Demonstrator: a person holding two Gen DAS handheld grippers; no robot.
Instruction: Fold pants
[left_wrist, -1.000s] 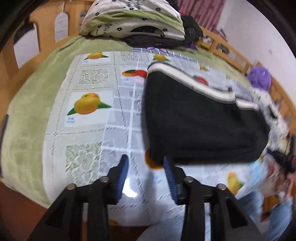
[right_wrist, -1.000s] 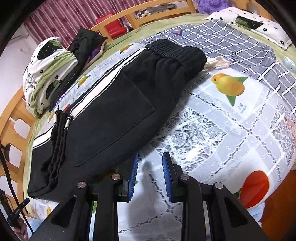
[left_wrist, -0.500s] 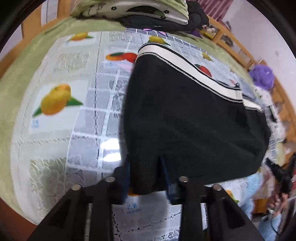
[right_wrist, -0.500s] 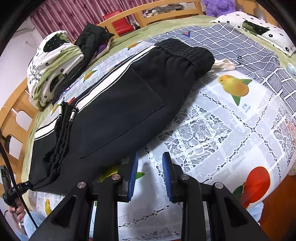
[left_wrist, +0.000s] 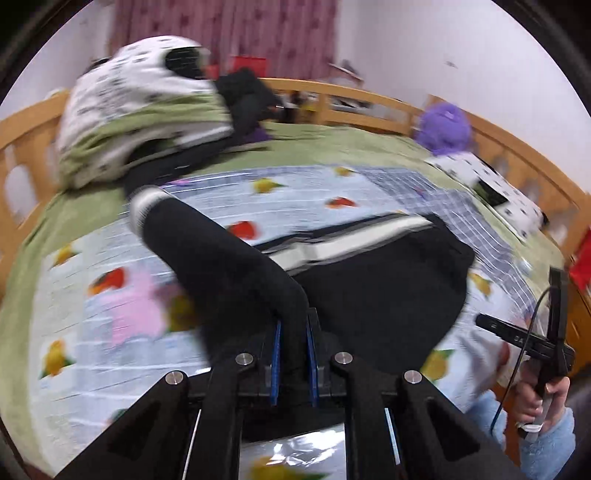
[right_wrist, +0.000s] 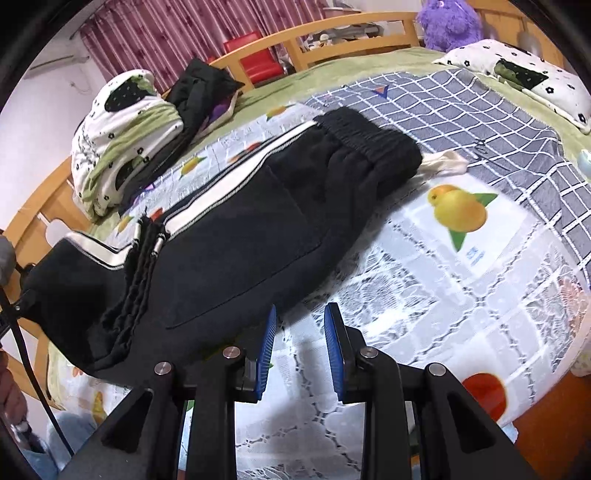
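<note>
While the black pants (right_wrist: 236, 251) lie lengthwise across the fruit-print cloth (right_wrist: 461, 266) on the bed (right_wrist: 369, 70), the fold is at its lifting step — the left gripper (left_wrist: 293, 354) has its jaws clenched on a bunch of the black fabric at the leg end, and that end rises off the cloth in a dark hump with its white cuff showing in the left wrist view; the waistband (right_wrist: 365, 140) rests flat at the far end, beside a grey checked sheet (right_wrist: 480, 110); the white side stripe (right_wrist: 236, 184) runs along the far edge of the garment. The right gripper (right_wrist: 299, 354) hovers just beside the near edge of the pants, jaws released with only cloth between them, gripping nothing. By my judgement 1 fold is under way and the next move calls for carrying the lifted leg end over toward the waistband — keeping the pinch firm so the thick fabric does not slip out; the right gripper could pin or take the near edge so that the lower layer does not drag along; the stripe gives a line to keep the edges matched.
</note>
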